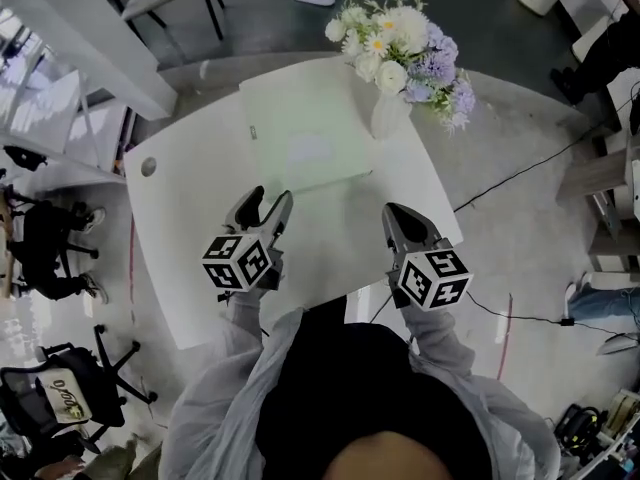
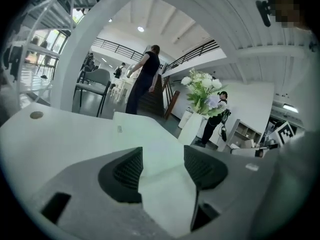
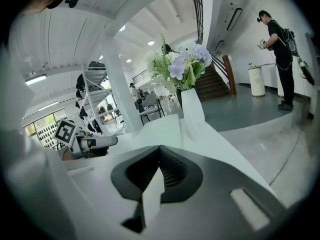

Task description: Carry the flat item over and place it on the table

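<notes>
So, nearest to the camera: the left hand-held gripper (image 1: 269, 201) (image 2: 162, 166) has its jaws a fair way apart. There's nothing pinched between them, just bare tabletop showing through the gap. The right hand-held gripper (image 1: 392, 211) (image 3: 160, 151) is next to it with its jaw tips closed right together, and I can't see it holding anything either. Both are held out over the near part of the white round-cornered surface (image 1: 190, 228), with light grey sleeves behind them.

Just past the gripper tips is the pale green flat square board (image 1: 300, 133) (image 2: 145, 134), lying flat on the surface. The left gripper's tips are right up by its near edge, but the pads aren't pressing on it. The right gripper is a bit off from the board's near right corner.

At the board's far right corner there's a white vase (image 1: 388, 114) (image 2: 192, 129) (image 3: 192, 111) standing upright, with a bunch of white and lilac flowers (image 1: 400, 43) in it. Over on the left of the surface there's a small round grey hole (image 1: 148, 166) (image 2: 36, 115).

Further back, the left gripper view shows a grey chair (image 2: 92, 86) and a person in dark clothes (image 2: 145, 79) standing by a staircase. The right gripper view shows another person (image 3: 277, 39) standing way off on the grey floor. There's also a black cable (image 1: 520, 173) trailing across the floor to the right of the surface.
</notes>
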`<state>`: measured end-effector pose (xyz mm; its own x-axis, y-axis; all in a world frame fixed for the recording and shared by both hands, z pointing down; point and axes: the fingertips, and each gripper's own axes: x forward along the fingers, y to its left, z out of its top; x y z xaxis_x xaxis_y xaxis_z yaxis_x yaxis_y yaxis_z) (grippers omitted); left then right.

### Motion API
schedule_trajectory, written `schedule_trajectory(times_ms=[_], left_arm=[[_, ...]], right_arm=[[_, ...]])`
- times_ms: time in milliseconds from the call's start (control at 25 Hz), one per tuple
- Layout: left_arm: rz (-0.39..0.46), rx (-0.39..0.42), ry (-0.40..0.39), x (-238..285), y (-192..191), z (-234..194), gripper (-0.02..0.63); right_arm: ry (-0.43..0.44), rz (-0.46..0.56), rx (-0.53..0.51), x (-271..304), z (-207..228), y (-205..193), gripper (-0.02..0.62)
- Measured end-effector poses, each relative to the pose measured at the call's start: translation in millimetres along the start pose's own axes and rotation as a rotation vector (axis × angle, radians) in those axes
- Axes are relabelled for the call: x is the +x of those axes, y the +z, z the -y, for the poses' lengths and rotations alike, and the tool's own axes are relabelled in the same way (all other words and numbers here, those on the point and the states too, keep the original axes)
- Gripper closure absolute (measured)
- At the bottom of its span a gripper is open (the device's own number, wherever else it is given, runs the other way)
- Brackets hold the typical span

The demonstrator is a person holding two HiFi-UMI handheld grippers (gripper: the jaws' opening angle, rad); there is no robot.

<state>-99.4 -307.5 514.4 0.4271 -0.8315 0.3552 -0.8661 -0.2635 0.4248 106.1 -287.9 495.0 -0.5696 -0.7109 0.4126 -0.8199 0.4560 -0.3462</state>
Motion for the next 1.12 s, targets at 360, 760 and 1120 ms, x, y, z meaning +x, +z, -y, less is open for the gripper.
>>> schedule_trajectory(times_ms=[360,760,1120], left_arm=[[-0.013,0.080,-0.089,-57,-33,54,0.467],[-0.004,0.121,-0.140,-124,-65,96,0.595],[-0.016,0.152,-0.168,-168,-90,111,0.607]], right_arm=[[-0.040,0.044,-0.010,-62,-20,-29,0.586],[-0.097,0.098,-0.048,-123,-42,-58,0.586],[-0.095,0.101,-0.069,-158,-70,-87,0.587]])
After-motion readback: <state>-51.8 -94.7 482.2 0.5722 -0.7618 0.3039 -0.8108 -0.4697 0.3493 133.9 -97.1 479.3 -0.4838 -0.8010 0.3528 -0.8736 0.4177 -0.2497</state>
